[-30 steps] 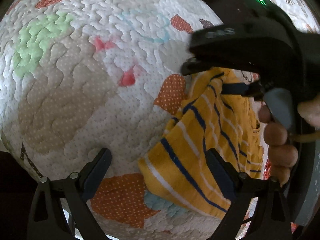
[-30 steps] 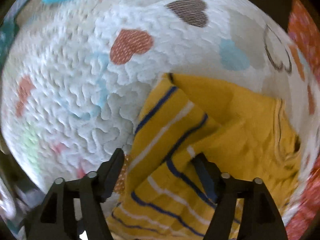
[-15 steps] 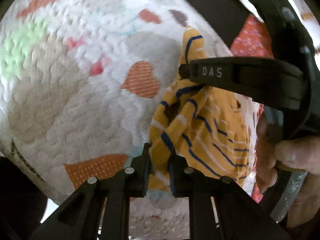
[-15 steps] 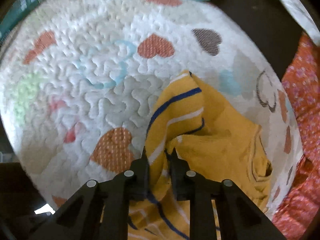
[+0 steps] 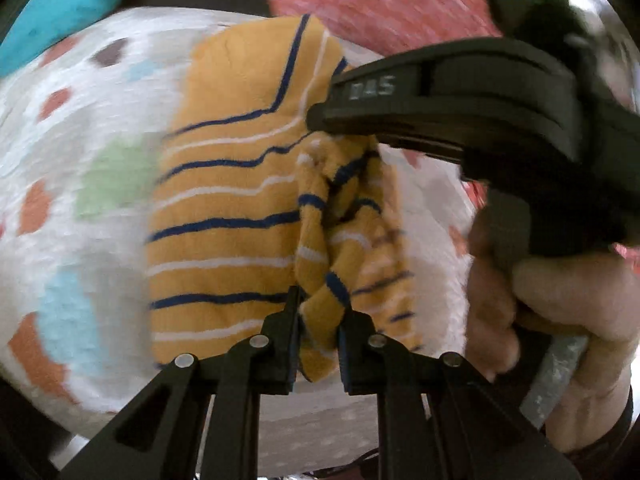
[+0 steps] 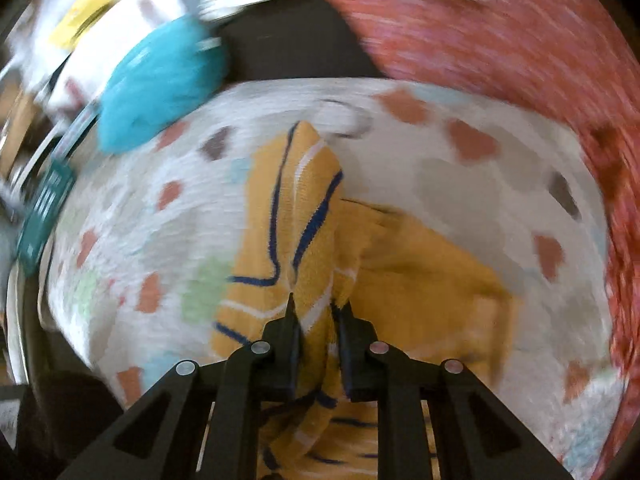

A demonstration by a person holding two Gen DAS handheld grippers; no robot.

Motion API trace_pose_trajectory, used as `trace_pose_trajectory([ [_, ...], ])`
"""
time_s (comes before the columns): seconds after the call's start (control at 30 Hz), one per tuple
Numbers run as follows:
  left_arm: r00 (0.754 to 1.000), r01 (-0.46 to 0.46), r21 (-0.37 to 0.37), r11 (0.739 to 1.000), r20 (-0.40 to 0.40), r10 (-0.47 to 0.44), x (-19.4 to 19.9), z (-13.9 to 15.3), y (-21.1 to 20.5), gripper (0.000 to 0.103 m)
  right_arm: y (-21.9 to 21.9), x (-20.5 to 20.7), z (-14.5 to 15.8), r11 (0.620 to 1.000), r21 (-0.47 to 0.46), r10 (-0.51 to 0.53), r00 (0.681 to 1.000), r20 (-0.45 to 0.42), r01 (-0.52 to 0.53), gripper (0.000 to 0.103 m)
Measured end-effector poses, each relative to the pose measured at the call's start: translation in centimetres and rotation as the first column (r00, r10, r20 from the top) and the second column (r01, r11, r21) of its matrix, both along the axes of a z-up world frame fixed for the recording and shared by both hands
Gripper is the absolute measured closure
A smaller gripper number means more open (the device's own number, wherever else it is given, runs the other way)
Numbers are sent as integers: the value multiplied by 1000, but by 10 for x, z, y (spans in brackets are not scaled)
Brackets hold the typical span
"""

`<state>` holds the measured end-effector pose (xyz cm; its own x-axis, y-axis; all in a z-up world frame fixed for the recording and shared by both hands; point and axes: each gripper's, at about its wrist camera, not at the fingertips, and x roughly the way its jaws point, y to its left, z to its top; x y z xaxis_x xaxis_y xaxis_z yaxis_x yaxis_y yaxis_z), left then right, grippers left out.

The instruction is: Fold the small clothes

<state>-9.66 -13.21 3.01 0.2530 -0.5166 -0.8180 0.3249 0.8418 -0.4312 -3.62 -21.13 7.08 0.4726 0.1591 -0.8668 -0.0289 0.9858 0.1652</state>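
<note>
So, largest first: one white quilt printed with coloured hearts fills the middle and left of both wrist views; heavy motion blur in both. One red patterned fabric runs along the top and right edge of the right wrist view, and sits top centre in the left wrist view. One teal cushion at upper left in the right wrist view, also in the top left corner of the left wrist view.

One garment: a yellow top with navy and white stripes, centre frame in both views. Part of it lies spread on the quilt; a bunched fold at its right side rises toward the cameras. Plain yellow portion shows to the right of centre in the right wrist view.

Two grippers, both black. Left gripper, bottom centre of its own view: jaws narrow, clamped on a twisted bunch of the striped fabric that sticks out between the pads. Right gripper, bottom centre of its own view: jaws narrow, pinching a ridge of the same top, cloth running down between the fingers and out the bottom of the frame. It also crosses the upper right of the left wrist view, its tip on the top's upper fold.

One hand visible, lower right of the left wrist view, wrapped round the right gripper's handle.

Small stuff at upper left of the right wrist view: too blurred to identify.
</note>
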Motion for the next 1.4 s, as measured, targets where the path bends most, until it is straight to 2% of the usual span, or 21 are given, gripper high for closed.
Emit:
trace_pose_trajectory([
  [0.1,997,74,17,997,18,-75,-14,-1,-26,84,-56,-5,-22,994,48,-95,995,-40,97,87],
  [0.23,988,150,-3,989,-20,-150,-28,-2,-17,83,-92,-10,-55,979,129,-150,986,-73,159,84],
  [0.37,996,84,35,996,-27,-83,-32,1,12,82,-100,-17,-65,970,170,-164,985,-54,171,84],
  [0.57,996,-46,58,997,-77,50,-22,-16,49,80,-111,-32,-60,966,157,-206,978,-25,207,85],
  [0.6,994,-58,54,997,-89,63,-25,-20,55,80,-113,-35,-59,964,144,-225,974,-13,224,92],
  [0.7,991,-75,56,996,-106,80,-29,-25,65,80,-130,-43,-52,954,122,-279,960,18,275,93],
  [0.77,990,-84,56,995,-108,90,-32,-25,70,80,-142,-52,-47,941,153,-309,951,22,302,92],
  [0.83,989,-92,52,994,-114,97,-34,-25,73,80,-150,-66,-43,915,262,-321,947,12,307,86],
  [0.9,988,-95,51,994,-117,100,-38,-24,75,79,-149,-81,-45,881,369,-318,948,0,296,63],
  [1.0,989,-95,64,993,-111,102,-36,-25,68,77,-128,-95,-52,860,445,-282,960,3,251,60],
  [1.07,989,-97,73,993,-103,104,-38,-23,69,74,-109,-98,-60,867,443,-256,967,2,229,60],
  [1.1,989,-100,77,992,-100,108,-38,-23,69,74,-98,-97,-64,884,414,-240,971,1,218,65],
  [1.17,989,-105,88,991,-95,114,-39,-22,71,73,-82,-97,-71,906,385,-195,981,15,174,94],
  [1.3,987,-128,108,986,-88,138,-39,-21,75,73,-88,-108,-70,894,403,-243,968,67,197,96],
  [1.4,985,-137,113,984,-87,147,-33,-20,72,73,-103,-114,-71,887,389,-292,955,53,249,96],
])
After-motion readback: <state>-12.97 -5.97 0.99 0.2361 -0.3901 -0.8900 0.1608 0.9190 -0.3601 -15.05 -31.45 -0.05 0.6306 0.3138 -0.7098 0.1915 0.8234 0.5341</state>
